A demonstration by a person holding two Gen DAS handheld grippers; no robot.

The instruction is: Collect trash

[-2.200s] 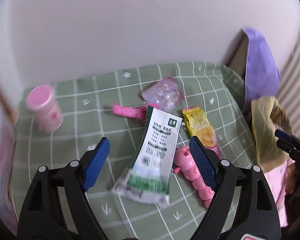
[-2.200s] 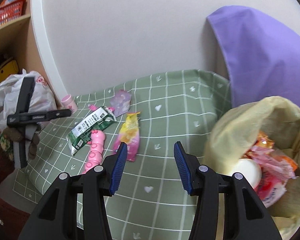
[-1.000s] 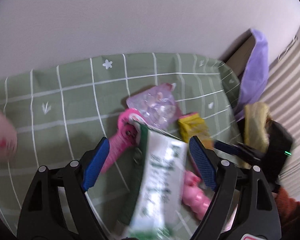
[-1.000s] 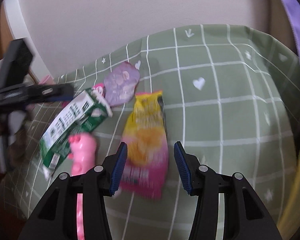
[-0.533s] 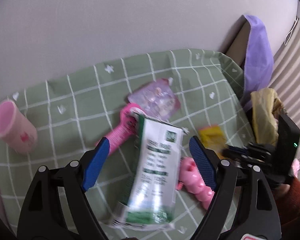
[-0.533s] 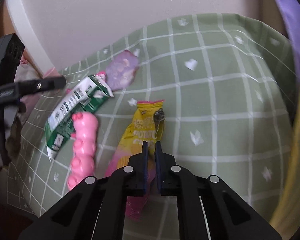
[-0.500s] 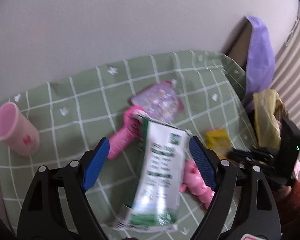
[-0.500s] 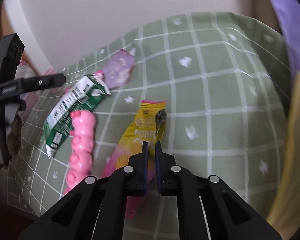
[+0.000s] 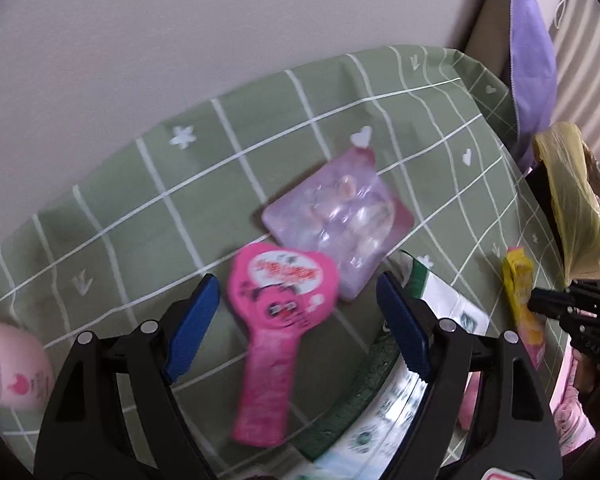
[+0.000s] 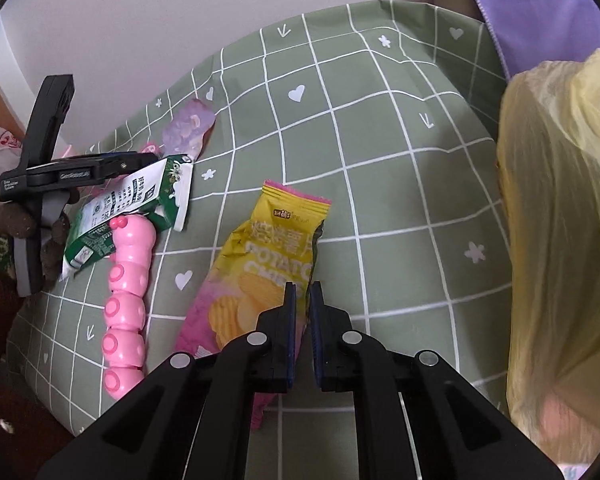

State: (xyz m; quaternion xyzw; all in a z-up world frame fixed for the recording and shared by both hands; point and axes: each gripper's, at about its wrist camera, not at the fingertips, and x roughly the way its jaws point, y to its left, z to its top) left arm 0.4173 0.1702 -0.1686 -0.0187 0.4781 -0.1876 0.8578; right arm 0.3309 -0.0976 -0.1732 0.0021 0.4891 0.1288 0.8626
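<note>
A: Pinching the yellow chip bag [image 10: 260, 276] near its lower edge on the green checked cloth [image 10: 380, 184]: right gripper [image 10: 302, 300], fingers nearly closed.

B: Left gripper [image 9: 296, 312], fingers spread wide, empty, over the pink wrapper [image 9: 276, 320]. Beyond: purple pouch [image 9: 340, 220]. Far right: yellow trash bag [image 10: 560, 240].
</note>
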